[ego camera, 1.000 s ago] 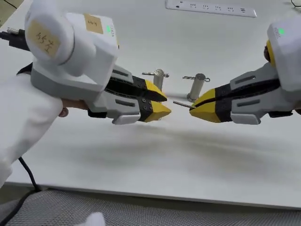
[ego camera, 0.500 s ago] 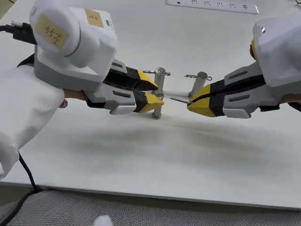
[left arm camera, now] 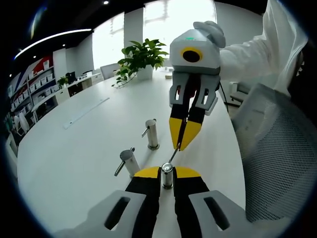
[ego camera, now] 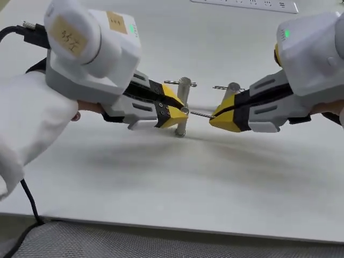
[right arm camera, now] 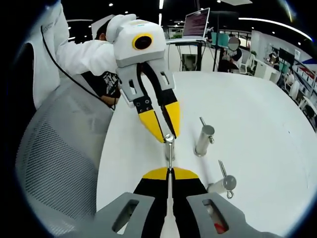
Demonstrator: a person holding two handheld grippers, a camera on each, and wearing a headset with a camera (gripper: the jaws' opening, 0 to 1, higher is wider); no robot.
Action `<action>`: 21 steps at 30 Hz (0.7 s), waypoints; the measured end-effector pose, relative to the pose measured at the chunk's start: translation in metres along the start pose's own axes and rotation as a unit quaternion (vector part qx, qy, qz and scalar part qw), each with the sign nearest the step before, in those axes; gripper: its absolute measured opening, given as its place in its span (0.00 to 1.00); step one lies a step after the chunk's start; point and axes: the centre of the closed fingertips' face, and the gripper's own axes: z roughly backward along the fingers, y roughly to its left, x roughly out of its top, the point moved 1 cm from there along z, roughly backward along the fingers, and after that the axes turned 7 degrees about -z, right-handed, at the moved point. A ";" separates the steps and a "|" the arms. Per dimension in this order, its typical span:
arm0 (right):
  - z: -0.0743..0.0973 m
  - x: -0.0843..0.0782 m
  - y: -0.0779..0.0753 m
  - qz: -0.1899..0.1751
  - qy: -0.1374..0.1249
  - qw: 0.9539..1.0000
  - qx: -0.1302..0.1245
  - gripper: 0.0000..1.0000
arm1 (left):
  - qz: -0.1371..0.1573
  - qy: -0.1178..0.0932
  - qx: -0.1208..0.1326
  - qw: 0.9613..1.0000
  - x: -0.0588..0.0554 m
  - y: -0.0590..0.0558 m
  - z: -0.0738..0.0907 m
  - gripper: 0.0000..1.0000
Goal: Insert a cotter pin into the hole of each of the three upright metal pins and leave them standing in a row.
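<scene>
My left gripper (ego camera: 181, 112) is shut on the near upright metal pin (ego camera: 181, 128), whose foot rests on the white table. Along its own jaws, the left gripper (left arm camera: 167, 171) holds that pin (left arm camera: 167, 174) just below its top. From the right, my right gripper (ego camera: 213, 117) is shut on a thin cotter pin (ego camera: 201, 114), held level. The cotter pin's tip meets the held pin's top; I cannot tell if it is inside the hole. In the right gripper view the cotter pin (right arm camera: 169, 179) points straight at the pin (right arm camera: 169, 148). Two other pins (ego camera: 184, 85) (ego camera: 231, 91) stand behind, each carrying a cotter pin.
A white power strip (ego camera: 242, 4) lies at the table's far edge. The table's front edge (ego camera: 161, 226) runs close below the grippers, with a grey mesh chair under it. A black cable (ego camera: 29, 199) hangs at the left. A person's white sleeve (ego camera: 27, 123) holds the left gripper.
The two grippers have drawn closer together. The right gripper carried the cotter pin leftward until its tip reached the top of the pin in the left gripper.
</scene>
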 end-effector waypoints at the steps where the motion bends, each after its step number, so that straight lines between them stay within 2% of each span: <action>1: 0.000 0.000 0.000 0.000 0.001 1.000 0.002 0.00 | -0.001 0.000 0.000 1.000 0.000 0.000 0.000 0.06; 11: -0.003 -0.002 -0.001 0.012 0.011 1.000 0.012 0.00 | -0.008 0.005 -0.013 1.000 -0.001 0.000 -0.002 0.06; 21: -0.007 0.004 -0.001 0.023 0.015 1.000 0.014 0.00 | -0.009 0.009 -0.016 1.000 0.002 -0.003 -0.004 0.06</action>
